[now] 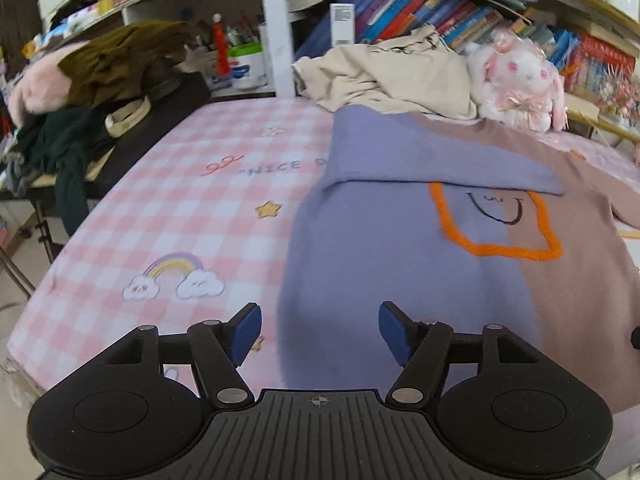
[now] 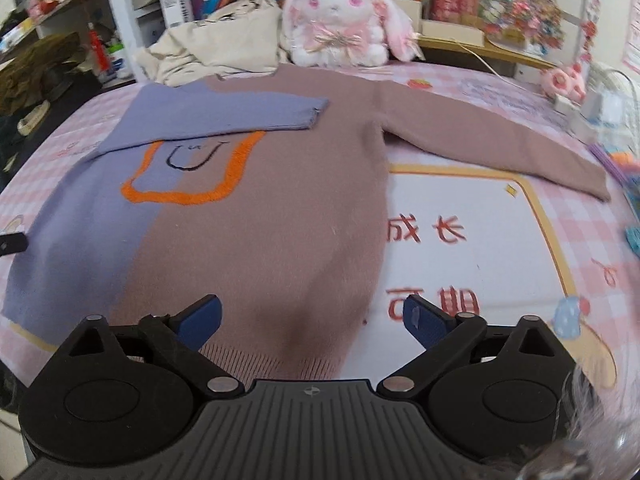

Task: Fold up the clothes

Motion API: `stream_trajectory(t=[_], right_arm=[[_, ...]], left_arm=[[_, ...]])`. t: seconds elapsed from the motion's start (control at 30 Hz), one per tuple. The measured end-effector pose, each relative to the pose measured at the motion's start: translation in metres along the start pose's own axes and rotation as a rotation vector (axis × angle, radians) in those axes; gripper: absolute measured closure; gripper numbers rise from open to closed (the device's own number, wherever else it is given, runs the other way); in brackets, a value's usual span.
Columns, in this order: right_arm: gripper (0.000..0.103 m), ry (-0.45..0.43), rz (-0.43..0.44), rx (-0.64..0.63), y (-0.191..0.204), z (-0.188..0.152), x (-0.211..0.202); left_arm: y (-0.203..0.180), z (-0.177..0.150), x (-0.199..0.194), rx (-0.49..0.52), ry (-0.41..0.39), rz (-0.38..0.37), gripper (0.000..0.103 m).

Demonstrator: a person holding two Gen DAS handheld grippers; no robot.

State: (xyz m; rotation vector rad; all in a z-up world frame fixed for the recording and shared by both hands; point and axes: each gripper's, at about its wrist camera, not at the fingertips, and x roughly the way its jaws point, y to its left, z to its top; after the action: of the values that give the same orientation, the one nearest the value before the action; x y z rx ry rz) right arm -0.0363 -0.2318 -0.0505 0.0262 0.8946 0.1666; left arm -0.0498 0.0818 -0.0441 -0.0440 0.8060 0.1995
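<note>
Lying flat on the pink checked bedsheet, the purple-and-mauve sweater has its purple sleeve folded across the chest and its mauve sleeve stretched out sideways. The left gripper and right gripper hover over the hem, fingers spread wide, holding nothing.

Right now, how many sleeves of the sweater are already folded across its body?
1. The purple sleeve lies folded across the sweater chest, above the orange outline. The brown sleeve is spread out toward the right on the bed.
</note>
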Motion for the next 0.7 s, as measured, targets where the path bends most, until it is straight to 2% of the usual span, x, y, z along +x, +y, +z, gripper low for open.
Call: stream_trajectory(t=[0.03, 0.07, 0.17, 0.37, 0.43, 0.47, 0.53, 0.57, 0.7], right_arm=[[0.017, 0.005, -0.015, 0.013, 0.001, -0.002, -0.002], [0.018, 0.008, -0.027, 0.028, 0.002, -0.004, -0.006], [0.025, 0.022, -0.042, 0.051, 0.005, -0.012, -0.010], [0.027, 0.053, -0.067, 0.141, 0.002, -0.022, -0.012], [0.038, 0.055, -0.080, 0.169, 0.000, -0.024, -0.013], [0.040, 0.058, -0.086, 0.179, -0.001, -0.025, -0.013], [0.050, 0.058, -0.093, 0.185, 0.000, -0.027, -0.014], [0.054, 0.057, -0.095, 0.184, 0.001, -0.027, -0.014], [0.084, 0.054, -0.064, 0.163, 0.008, -0.026, -0.013]], left_arm=[[0.007, 0.000, 0.001, -0.019, 0.002, 0.006, 0.037], [0.013, 0.000, 0.001, -0.038, 0.003, 0.015, 0.037], [0.030, -0.005, 0.003, -0.072, 0.012, -0.011, 0.037], [0.036, -0.020, 0.007, -0.039, 0.067, -0.069, 0.039], [0.035, -0.022, 0.009, -0.022, 0.071, -0.094, 0.041], [0.034, -0.022, 0.010, -0.013, 0.074, -0.102, 0.046], [0.035, -0.022, 0.014, -0.018, 0.085, -0.116, 0.052], [0.036, -0.022, 0.016, -0.022, 0.091, -0.123, 0.059], [0.041, -0.023, 0.021, -0.045, 0.077, -0.152, 0.082]])
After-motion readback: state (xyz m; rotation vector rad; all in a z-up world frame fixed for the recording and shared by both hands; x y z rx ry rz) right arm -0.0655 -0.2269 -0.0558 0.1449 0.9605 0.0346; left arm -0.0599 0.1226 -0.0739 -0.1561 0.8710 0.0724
